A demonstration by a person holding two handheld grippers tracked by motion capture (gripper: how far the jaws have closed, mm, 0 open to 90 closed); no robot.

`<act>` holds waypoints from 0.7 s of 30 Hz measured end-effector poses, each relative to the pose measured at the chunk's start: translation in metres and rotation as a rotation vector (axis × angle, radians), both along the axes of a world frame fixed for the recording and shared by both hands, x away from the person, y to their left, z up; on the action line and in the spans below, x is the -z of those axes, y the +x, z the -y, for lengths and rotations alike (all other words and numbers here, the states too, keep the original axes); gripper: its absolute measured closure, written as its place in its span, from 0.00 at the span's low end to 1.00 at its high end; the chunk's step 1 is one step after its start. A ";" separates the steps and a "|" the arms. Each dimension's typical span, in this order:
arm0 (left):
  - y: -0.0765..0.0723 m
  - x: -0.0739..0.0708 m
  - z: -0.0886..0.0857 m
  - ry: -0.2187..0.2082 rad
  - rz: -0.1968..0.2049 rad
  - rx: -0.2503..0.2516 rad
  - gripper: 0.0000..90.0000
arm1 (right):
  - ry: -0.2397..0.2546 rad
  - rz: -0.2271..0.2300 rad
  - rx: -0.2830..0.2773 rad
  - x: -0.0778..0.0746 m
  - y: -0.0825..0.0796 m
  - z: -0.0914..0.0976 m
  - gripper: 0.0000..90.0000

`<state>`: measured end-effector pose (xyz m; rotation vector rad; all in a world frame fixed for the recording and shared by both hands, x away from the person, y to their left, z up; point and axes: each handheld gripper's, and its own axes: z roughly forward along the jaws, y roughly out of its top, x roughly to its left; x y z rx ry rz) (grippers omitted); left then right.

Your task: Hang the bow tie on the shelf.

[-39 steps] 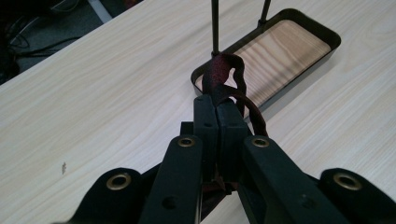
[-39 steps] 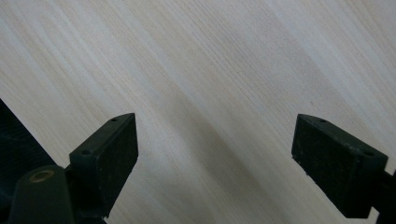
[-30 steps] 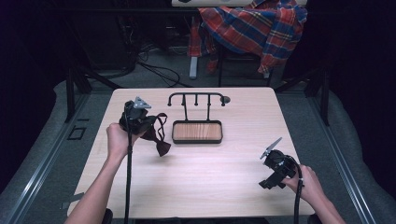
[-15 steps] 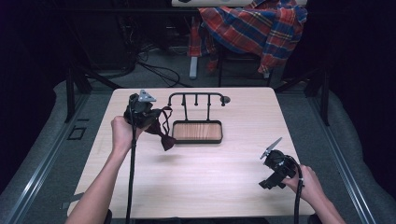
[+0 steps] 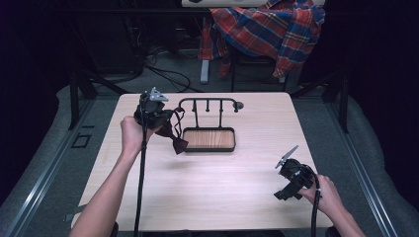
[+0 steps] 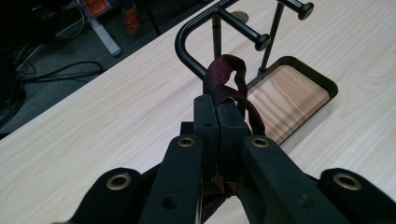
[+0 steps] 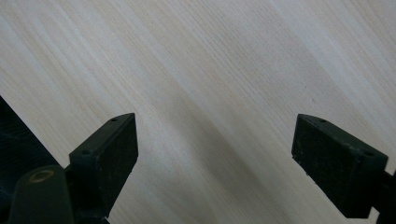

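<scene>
A dark red bow tie hangs by its strap from my left gripper, which is shut on the strap. In the left gripper view the strap loop rises above the closed jaws, close to the left bend of the black rack. That rack has short pegs and stands over a wooden tray at the table's middle back. My right gripper is held low near the front right of the table, its fingers wide apart over bare wood with nothing between them.
The light wooden table has open surface in front of the tray. A plaid shirt drapes over a chair behind the table. Cables and a stand leg lie on the floor beyond the far edge.
My left gripper has carried the bow tie rightward and farther back, toward the rack's left end. The right gripper has stayed where it was.
</scene>
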<state>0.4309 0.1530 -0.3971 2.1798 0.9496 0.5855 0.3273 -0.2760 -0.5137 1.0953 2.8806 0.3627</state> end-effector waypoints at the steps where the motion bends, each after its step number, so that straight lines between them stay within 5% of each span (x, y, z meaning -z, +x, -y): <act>1: 0.002 -0.001 0.001 -0.001 0.000 0.001 0.99 | 0.016 0.000 0.008 0.001 0.000 0.000 0.16; 21: 0.025 -0.005 0.012 0.016 -0.019 -0.004 0.99 | 0.001 -0.003 0.004 0.000 0.000 0.001 0.16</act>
